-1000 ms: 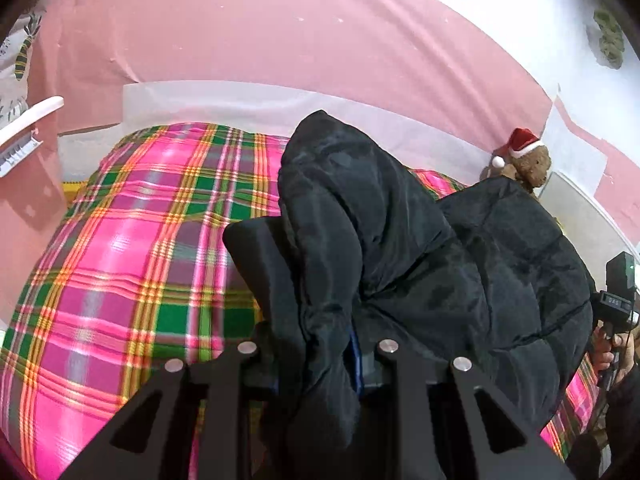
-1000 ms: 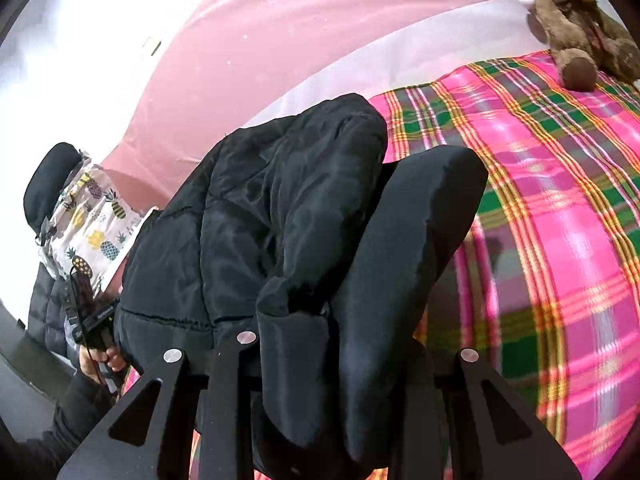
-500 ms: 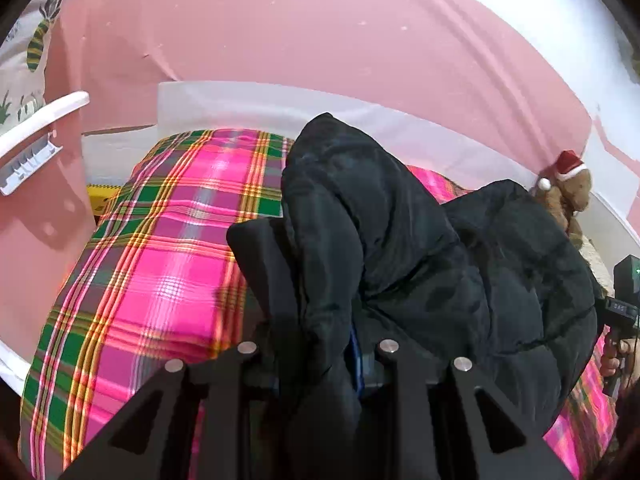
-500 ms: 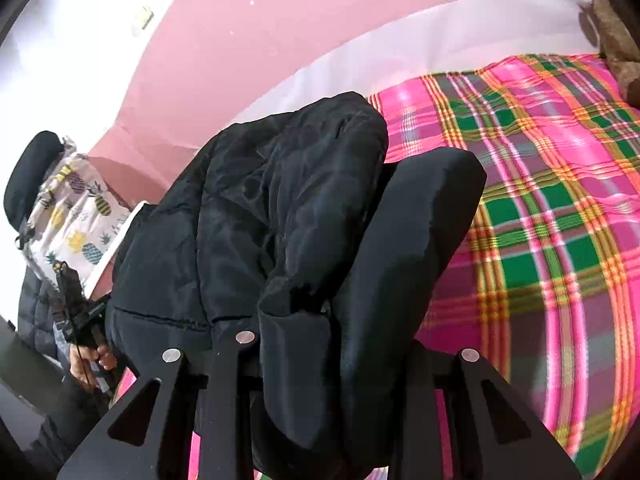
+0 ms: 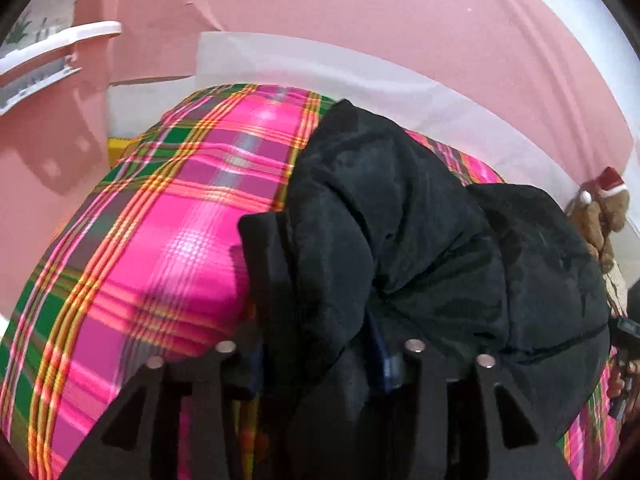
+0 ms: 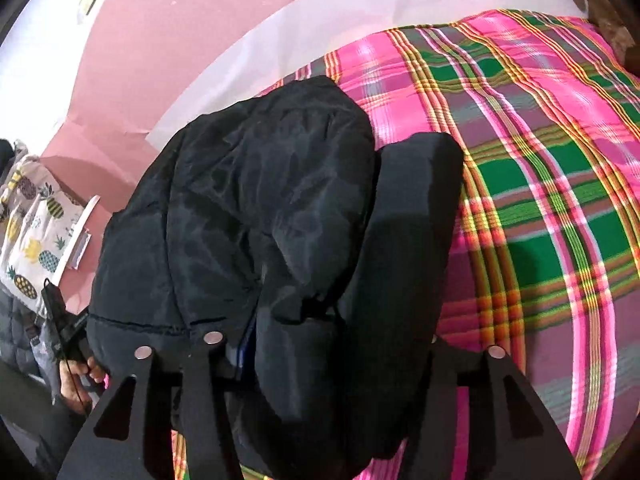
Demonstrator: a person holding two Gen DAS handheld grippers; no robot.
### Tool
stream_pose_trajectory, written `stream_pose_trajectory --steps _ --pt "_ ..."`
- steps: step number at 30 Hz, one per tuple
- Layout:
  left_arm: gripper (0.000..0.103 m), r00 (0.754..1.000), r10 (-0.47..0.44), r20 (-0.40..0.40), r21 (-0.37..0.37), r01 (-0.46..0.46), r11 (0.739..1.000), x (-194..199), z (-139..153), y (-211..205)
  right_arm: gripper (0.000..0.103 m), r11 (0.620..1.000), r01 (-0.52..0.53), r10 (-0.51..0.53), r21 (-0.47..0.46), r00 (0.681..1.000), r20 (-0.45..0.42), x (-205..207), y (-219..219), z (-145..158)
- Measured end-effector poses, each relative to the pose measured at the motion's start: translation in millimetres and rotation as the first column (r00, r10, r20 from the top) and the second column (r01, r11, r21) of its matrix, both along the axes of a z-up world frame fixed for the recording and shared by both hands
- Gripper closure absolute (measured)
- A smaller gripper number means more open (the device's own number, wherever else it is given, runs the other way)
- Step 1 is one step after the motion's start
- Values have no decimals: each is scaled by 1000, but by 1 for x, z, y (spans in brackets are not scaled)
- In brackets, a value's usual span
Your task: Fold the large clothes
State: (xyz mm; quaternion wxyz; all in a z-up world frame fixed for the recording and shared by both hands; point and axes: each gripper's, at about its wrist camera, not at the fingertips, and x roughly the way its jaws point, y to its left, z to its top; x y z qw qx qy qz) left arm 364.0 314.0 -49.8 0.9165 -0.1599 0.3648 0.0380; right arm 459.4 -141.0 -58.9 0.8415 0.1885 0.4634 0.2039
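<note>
A black puffer jacket point(image 5: 432, 240) is held up over a bed with a pink and green plaid cover point(image 5: 168, 240). My left gripper point(image 5: 320, 256) is shut on a bunched fold of the jacket; the fabric hides its right finger. My right gripper point(image 6: 344, 216) is shut on another fold of the same jacket point(image 6: 248, 208), whose padding covers its left finger. The jacket hangs between the two grippers. The plaid cover point(image 6: 540, 168) fills the right half of the right wrist view.
A pink wall with a white band point(image 5: 360, 76) runs behind the bed. A teddy bear with a red hat point(image 5: 600, 208) sits at the bed's far right. A white shelf point(image 5: 52, 52) juts out at the left. Pineapple-print fabric point(image 6: 32, 224) hangs at the left.
Both grippers have moved with the jacket toward the bed's left end, lower and closer to the cover. The teddy bear has slid to the frame edge in both views. The grips are unchanged.
</note>
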Motion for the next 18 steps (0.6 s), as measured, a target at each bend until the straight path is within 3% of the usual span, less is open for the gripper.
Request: stream_pose_trajectory --steps 5,10,14,18 --pt "52 999 47 0 32 -46 998 -27 22 4 43 1000 25 -25 3 1000 -14 -22 -10 16" --pt "47 994 97 42 54 -99 994 -65 51 7 42 994 76 -70 -81 995 70 -50 -22 44" --pt "47 995 49 83 36 -52 998 -81 59 -13 42 992 61 -40 -114 984 173 -76 -8 69" --pt "47 998 -19 57 31 18 999 -72 41 -48 42 983 8 20 -185 988 151 -75 23 57"
